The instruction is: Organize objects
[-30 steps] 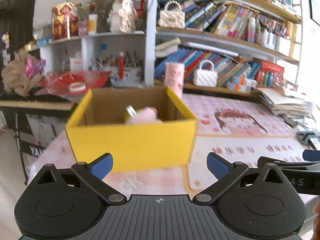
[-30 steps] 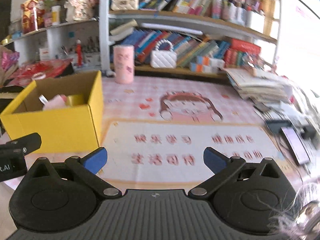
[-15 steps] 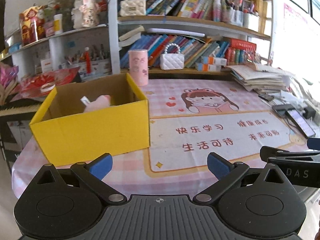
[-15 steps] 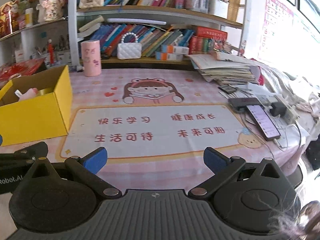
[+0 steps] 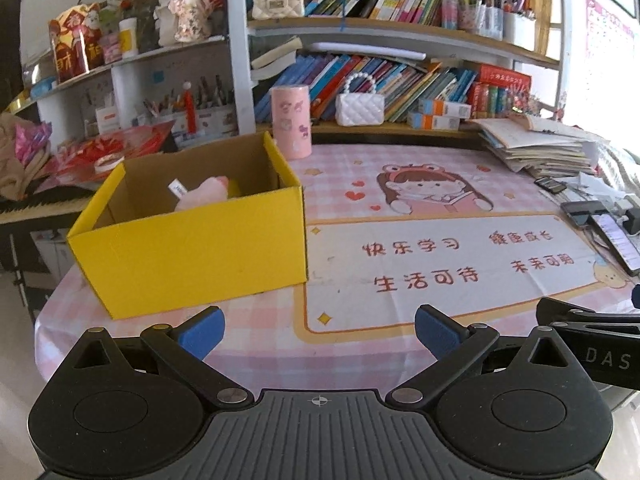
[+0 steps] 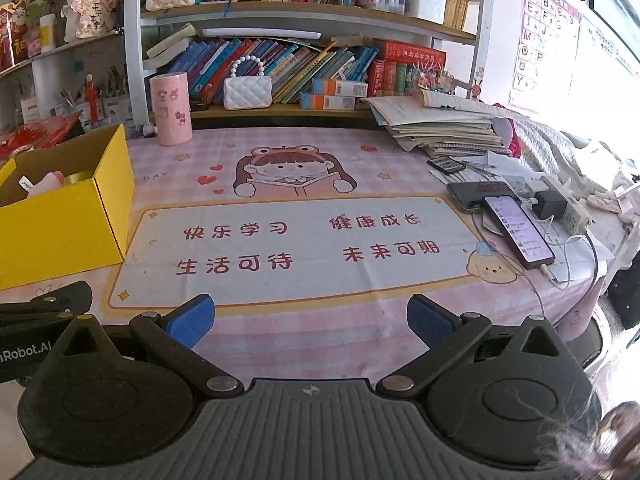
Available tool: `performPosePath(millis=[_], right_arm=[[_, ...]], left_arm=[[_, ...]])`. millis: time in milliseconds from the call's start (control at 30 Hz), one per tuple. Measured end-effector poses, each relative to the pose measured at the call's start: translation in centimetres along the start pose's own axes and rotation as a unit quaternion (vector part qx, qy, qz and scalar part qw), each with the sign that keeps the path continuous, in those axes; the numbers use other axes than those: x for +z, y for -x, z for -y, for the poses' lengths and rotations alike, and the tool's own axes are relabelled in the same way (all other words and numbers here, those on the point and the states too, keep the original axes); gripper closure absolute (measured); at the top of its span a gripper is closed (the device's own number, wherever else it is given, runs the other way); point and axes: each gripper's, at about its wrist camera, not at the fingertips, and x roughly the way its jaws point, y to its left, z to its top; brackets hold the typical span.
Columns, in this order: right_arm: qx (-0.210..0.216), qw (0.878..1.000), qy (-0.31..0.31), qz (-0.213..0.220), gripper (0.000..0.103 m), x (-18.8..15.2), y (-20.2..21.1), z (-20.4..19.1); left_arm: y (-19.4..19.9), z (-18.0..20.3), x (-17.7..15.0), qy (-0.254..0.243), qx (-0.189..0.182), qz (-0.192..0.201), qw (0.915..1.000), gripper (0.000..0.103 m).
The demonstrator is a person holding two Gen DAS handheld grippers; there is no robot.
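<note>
Both tools hang side by side over the near edge of the desk (image 6: 360, 168), each with its blue-padded fingers spread wide and nothing between them. The left tool (image 5: 319, 330) faces a yellow cardboard box (image 5: 192, 248) that sits on the desk's left part, its top open. Inside the box lies a pink soft toy (image 5: 206, 196) with a white tag, and from the right side a strip of something yellow shows beside it, too hidden to name. The right tool (image 6: 310, 318) looks across the pink checked cloth and its printed mat (image 6: 296, 248), which carries a cartoon girl and red Chinese characters.

At the back of the desk, just behind the box's far right corner, a pink cylinder (image 5: 291, 122) stands upright. A white quilted handbag (image 6: 247, 90) with a bead handle rests on the low shelf behind it, in front of a row of leaning books. On the right side a stack of papers (image 6: 444, 128) is piled near the back edge, and nearer the front two phones (image 6: 516, 232) lie touching, one with its screen lit and a white cable plugged in.
</note>
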Motion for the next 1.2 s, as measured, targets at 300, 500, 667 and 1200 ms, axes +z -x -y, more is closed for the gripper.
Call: performPosePath(millis=[300, 500, 667, 1200], right_arm=[[0.009, 1.000, 0.010, -0.004, 0.000, -0.06, -0.02, -0.69], [0.003, 1.000, 0.013, -0.010, 0.000, -0.23, -0.20, -0.84], [-0.001, 1.000, 0.012, -0.013, 0.000, -0.29, -0.28, -0.84], [-0.007, 1.000, 0.012, -0.023, 0.000, -0.23, -0.90, -0.65]], left_arm=[[0.15, 0.09, -0.32, -0.001, 0.028, -0.006, 0.9996, 0.001], [0.39, -0.05, -0.35, 0.004, 0.024, -0.002, 0.9997, 0.001], [0.38, -0.06, -0.32, 0.005, 0.024, -0.003, 0.9997, 0.000], [0.09, 0.35, -0.18, 0.004, 0.026, -0.007, 0.9996, 0.000]])
